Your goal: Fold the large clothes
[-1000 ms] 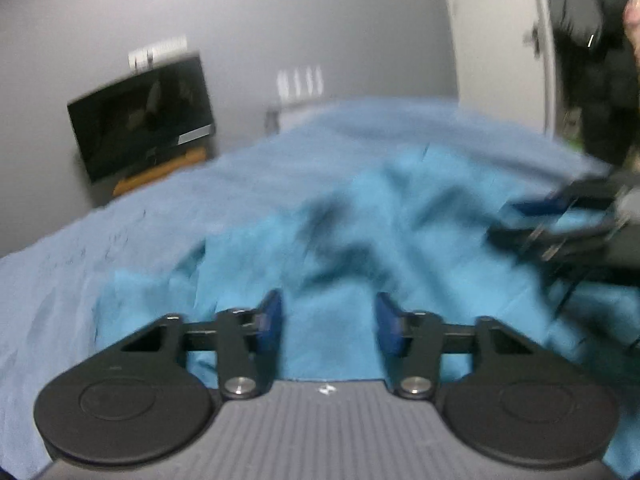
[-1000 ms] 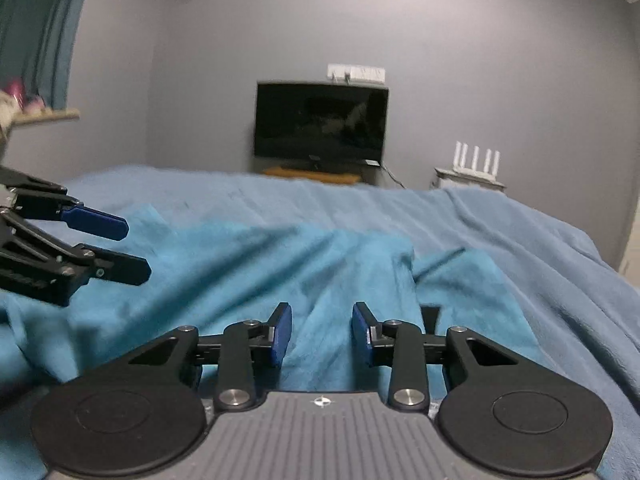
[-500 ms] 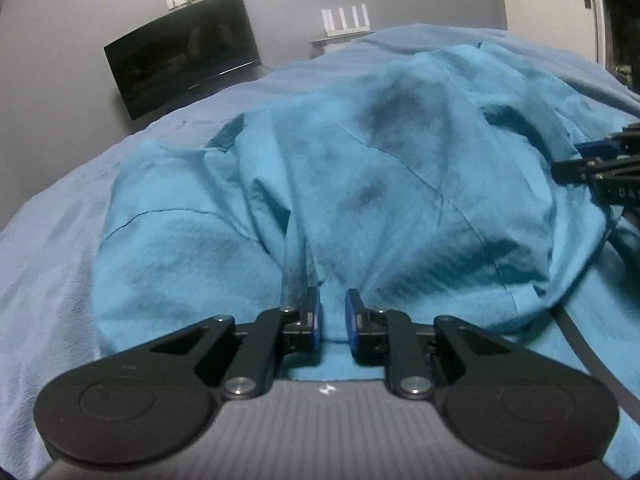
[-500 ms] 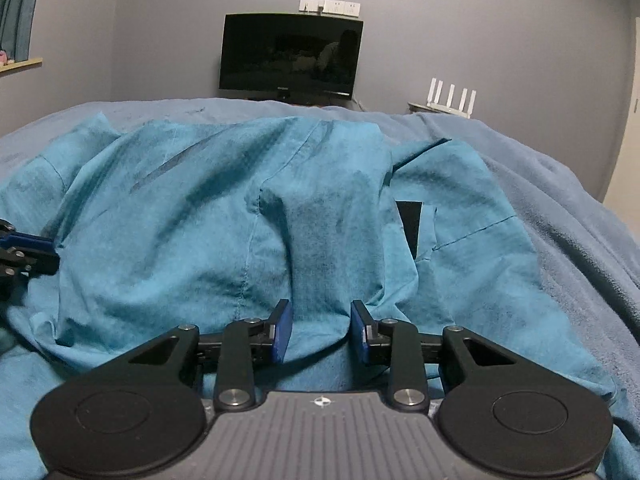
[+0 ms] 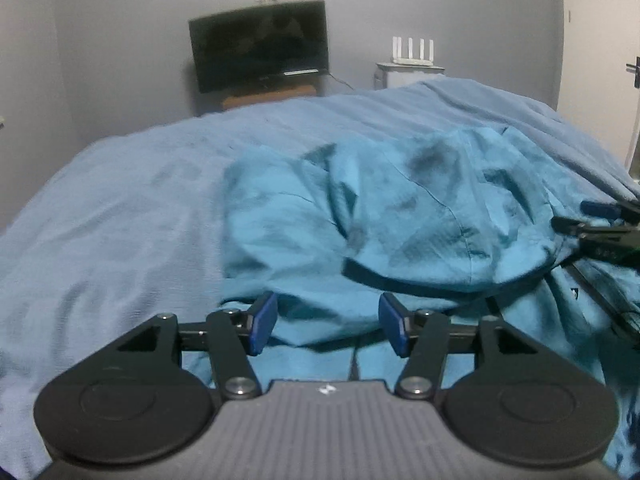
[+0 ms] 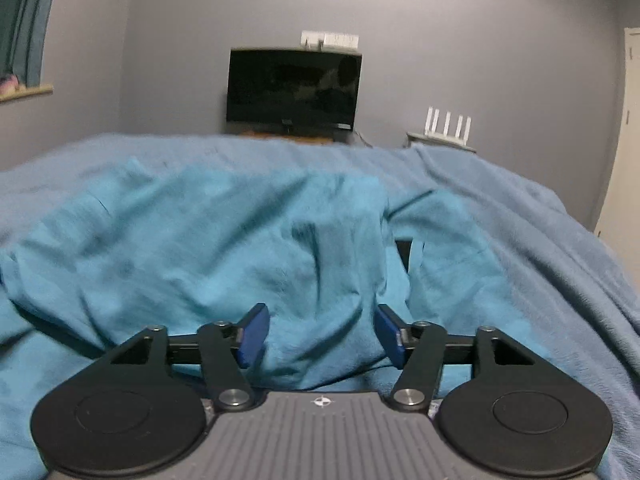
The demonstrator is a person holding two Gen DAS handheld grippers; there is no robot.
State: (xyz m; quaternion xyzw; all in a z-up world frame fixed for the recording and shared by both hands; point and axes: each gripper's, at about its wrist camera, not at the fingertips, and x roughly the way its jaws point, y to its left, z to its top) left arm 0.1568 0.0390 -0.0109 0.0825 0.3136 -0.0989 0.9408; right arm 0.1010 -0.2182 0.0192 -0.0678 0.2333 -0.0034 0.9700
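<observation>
On blue bedspread (image 5: 120,208), teal garment (image 5: 400,208) heaped, both tongs (image 5: 327,328) (image 6: 321,334) just opened, gripping nothing.

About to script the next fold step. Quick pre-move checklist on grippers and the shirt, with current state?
1. Left gripper free of cloth: ok. Its jaws have just been opening and nothing is pinched between them.
2. Right gripper free of cloth: ok. It too has just been opening, and the pads stand apart from the fabric.
3. Shirt lying flat: not ok, it is bunched in a rumpled heap.
4. Shirt fully on the bed: cannot tell, its near edge is hidden behind the grippers.
5. A hem or corner in view to grab: not ok, only folds show.
</observation>
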